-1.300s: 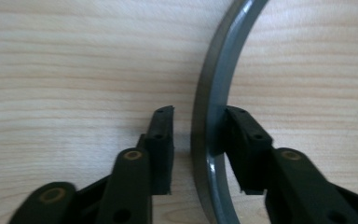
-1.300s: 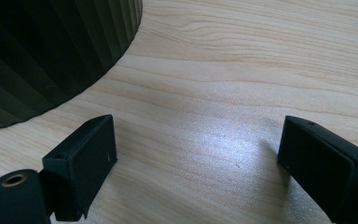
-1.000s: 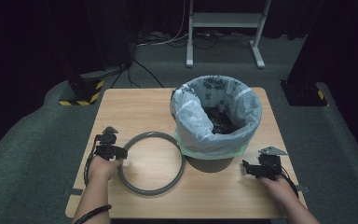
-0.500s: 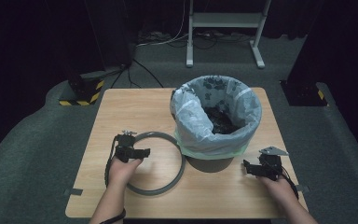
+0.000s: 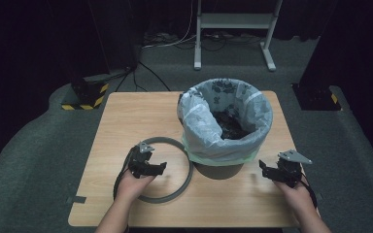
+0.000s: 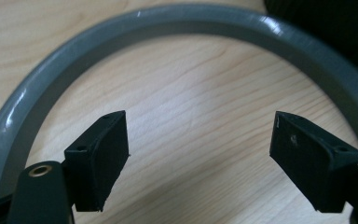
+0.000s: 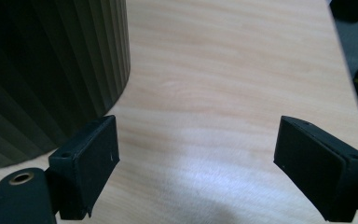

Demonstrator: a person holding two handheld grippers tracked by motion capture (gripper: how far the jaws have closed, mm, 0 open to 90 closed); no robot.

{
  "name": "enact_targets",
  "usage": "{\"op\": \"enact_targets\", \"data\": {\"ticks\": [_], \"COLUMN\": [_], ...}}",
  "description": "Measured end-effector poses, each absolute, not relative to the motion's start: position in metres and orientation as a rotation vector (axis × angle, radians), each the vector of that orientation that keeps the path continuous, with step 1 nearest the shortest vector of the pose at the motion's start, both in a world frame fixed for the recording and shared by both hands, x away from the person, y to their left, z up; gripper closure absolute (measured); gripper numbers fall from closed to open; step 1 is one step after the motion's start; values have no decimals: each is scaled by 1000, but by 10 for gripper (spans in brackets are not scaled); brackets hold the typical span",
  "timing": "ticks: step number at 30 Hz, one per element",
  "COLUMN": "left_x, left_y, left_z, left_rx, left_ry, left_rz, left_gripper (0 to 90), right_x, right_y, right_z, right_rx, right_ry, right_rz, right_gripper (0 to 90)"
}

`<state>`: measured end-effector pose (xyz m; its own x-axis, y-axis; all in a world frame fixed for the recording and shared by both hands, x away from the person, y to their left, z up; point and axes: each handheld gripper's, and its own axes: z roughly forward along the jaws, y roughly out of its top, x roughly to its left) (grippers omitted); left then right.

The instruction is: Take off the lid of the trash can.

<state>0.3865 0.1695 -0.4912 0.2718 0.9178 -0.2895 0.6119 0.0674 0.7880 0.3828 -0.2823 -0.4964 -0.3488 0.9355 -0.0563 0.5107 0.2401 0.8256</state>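
Observation:
A grey plastic ring (image 5: 182, 187) lies flat on the wooden table (image 5: 126, 116), just left of a dark ribbed bin (image 5: 218, 170) lined with a pale bag (image 5: 199, 131). My left gripper (image 5: 154, 165) hovers over the bare wood inside the ring. In the left gripper view its jaws (image 6: 198, 154) stand wide apart, have just been opening, and hold nothing; the ring (image 6: 191, 21) arcs around ahead of them. My right gripper (image 5: 271, 171) rests right of the bin, open (image 7: 196, 158) and empty, with the bin's wall (image 7: 51, 70) beside its left jaw.
The bin holds dark scraps (image 5: 230, 124). The table's right edge (image 7: 342, 60) is close to the right gripper. Beyond the table stand a white frame (image 5: 233, 29), cables on the grey floor and a yellow-black striped base (image 5: 85, 102).
The left hand has moved right, from the ring's left rim to over the wood inside the ring. The ring and the right gripper have stayed in place.

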Motion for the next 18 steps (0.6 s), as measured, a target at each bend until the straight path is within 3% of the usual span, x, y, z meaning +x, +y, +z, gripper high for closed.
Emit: {"op": "enact_targets", "data": {"ticks": [8,18], "left_x": [379,376], "left_y": [168,156], "left_z": [-473,-456], "left_rx": [1474,1385], "left_ry": [1396,1301], "left_rz": [369,348], "left_gripper": [153,149], "right_x": [374,363], "right_y": [-280,-276], "right_z": [-477,-454], "right_rx": [1237,1133], "right_ry": [1874,1810], "right_rz": [1077,1150], "right_gripper": [137,135]}}
